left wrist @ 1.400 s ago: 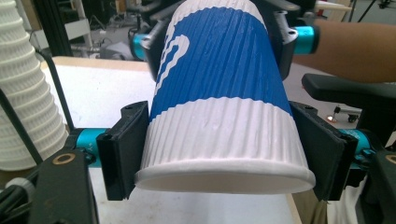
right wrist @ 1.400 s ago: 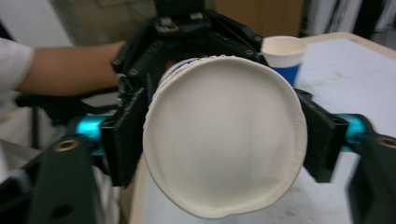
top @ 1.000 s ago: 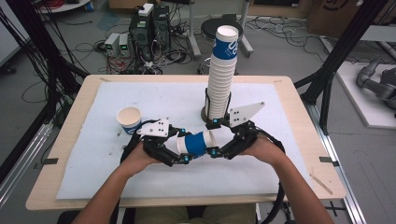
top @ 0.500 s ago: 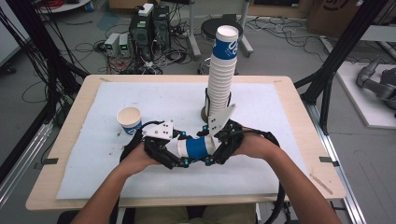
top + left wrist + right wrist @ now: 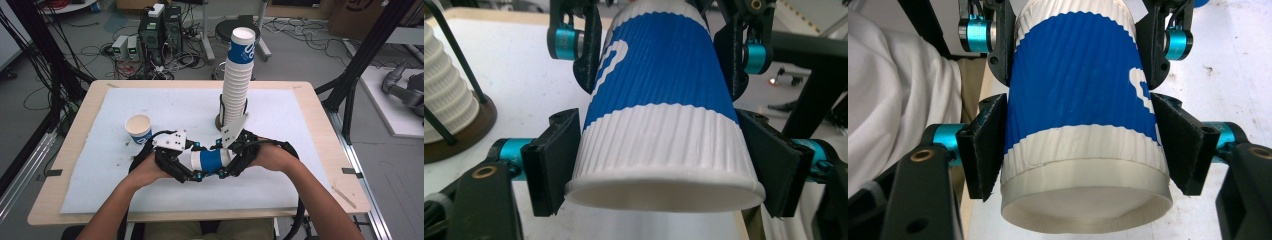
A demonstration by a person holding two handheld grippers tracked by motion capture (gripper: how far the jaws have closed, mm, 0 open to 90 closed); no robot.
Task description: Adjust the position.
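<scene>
Lying level above the table [image 5: 320, 125], blue-and-white paper cup [image 5: 210, 161] clamped between the pads of both grippers: left gripper [image 5: 659, 165] grasping its rim end, right gripper [image 5: 1083, 152], jaws just closed, apparently gripping its base end; cup stack [image 5: 237, 80] beyond the fingertips.

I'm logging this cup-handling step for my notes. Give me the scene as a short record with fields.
held item: blue-and-white paper cup, lying level between both grippers
left gripper: pads press the cup near its rim
right gripper: jaws have just been closing, pads now on the cup's base end
cup stack: upright in its holder, behind the hands
single cup: upright, left of the hands
surface: white mat
</scene>
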